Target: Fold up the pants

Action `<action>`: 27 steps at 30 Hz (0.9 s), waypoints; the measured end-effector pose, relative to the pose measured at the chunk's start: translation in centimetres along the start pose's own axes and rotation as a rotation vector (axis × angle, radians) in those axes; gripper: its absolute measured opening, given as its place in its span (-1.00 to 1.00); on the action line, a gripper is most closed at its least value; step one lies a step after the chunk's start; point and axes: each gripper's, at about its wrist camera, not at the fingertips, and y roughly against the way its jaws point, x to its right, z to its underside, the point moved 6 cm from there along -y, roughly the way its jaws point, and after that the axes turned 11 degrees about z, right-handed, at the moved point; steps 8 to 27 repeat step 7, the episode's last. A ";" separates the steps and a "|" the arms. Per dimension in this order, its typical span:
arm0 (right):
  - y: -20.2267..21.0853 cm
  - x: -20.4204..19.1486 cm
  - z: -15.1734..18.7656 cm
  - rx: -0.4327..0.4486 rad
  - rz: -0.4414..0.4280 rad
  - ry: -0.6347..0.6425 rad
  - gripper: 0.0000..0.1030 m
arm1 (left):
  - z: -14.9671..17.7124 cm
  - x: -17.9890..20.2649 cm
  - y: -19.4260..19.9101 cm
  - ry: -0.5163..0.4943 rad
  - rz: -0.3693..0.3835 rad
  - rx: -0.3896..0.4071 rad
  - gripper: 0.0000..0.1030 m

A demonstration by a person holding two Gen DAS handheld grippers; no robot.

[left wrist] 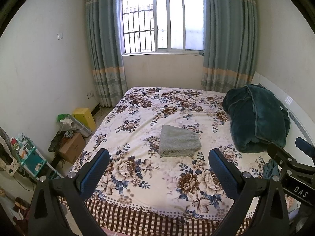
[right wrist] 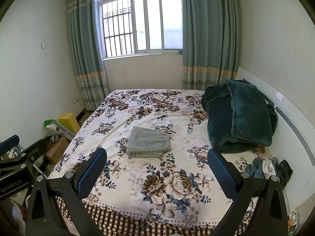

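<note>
Both grippers (left wrist: 158, 169) (right wrist: 157, 169) hover wide over seemingly folded grey pants (left wrist: 179, 141); a clumsy regrasp could unravel the stack.

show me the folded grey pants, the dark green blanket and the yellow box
folded grey pants (left wrist: 179, 141), left wrist view, middle of the top layer
dark green blanket (right wrist: 242, 116), right wrist view, centre of the bundle near the headboard
yellow box (left wrist: 85, 116), left wrist view, its front face
</note>
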 end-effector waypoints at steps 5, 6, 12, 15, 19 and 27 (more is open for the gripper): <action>0.0 0.0 0.0 -0.001 -0.002 0.001 1.00 | -0.1 0.0 -0.1 -0.002 0.004 0.005 1.00; 0.0 0.0 0.0 -0.001 -0.002 0.001 1.00 | -0.2 0.2 0.0 -0.004 0.006 0.007 1.00; 0.0 0.0 0.0 0.000 -0.002 0.000 1.00 | -0.4 0.0 -0.3 -0.004 0.011 0.005 1.00; 0.0 0.0 0.0 0.000 -0.002 0.000 1.00 | -0.4 0.0 -0.3 -0.004 0.011 0.005 1.00; 0.0 0.0 0.0 0.000 -0.002 0.000 1.00 | -0.4 0.0 -0.3 -0.004 0.011 0.005 1.00; 0.0 0.0 0.0 0.000 -0.002 0.000 1.00 | -0.4 0.0 -0.3 -0.004 0.011 0.005 1.00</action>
